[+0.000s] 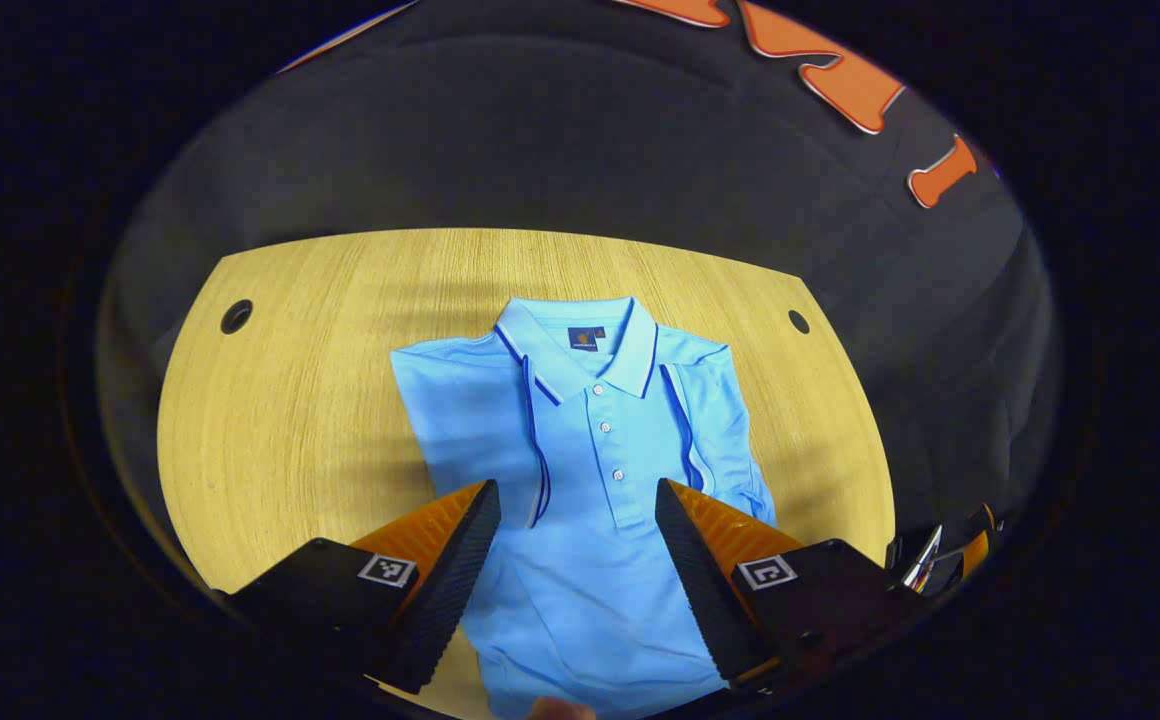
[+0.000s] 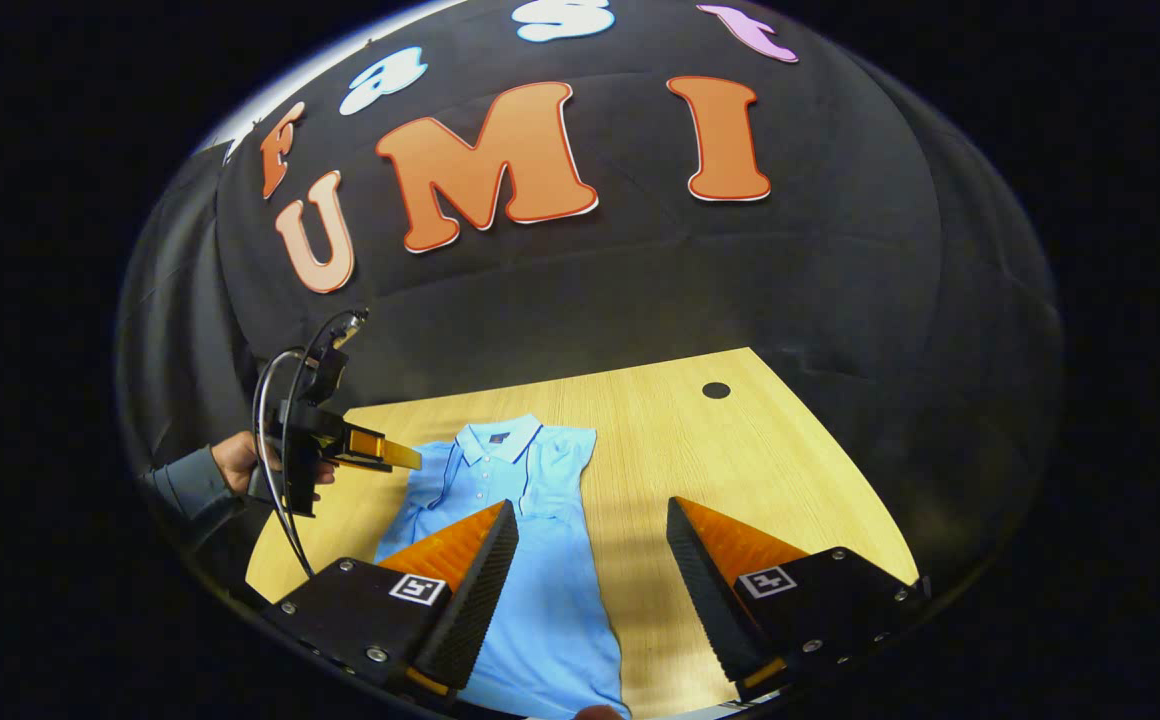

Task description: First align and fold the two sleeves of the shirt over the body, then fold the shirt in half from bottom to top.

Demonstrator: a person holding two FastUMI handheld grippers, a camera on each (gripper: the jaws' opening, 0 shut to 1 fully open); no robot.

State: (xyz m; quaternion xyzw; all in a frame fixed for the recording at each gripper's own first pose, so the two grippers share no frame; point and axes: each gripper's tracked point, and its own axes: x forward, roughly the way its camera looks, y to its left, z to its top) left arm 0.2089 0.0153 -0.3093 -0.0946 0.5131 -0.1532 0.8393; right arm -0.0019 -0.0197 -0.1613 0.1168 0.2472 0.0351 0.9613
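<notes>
Wooden counter [image 1: 270,430] carries a blue polo shirt [image 1: 580,470], both sleeves folded in; left claw [image 1: 577,500] and right claw [image 2: 592,520] hover spread, empty.

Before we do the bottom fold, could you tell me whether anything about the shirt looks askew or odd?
Nothing looks damaged. The light blue polo shirt lies flat on the wooden table, both sleeves already folded over the body. It sits slightly turned, and the two folded sides look a little uneven.
</notes>
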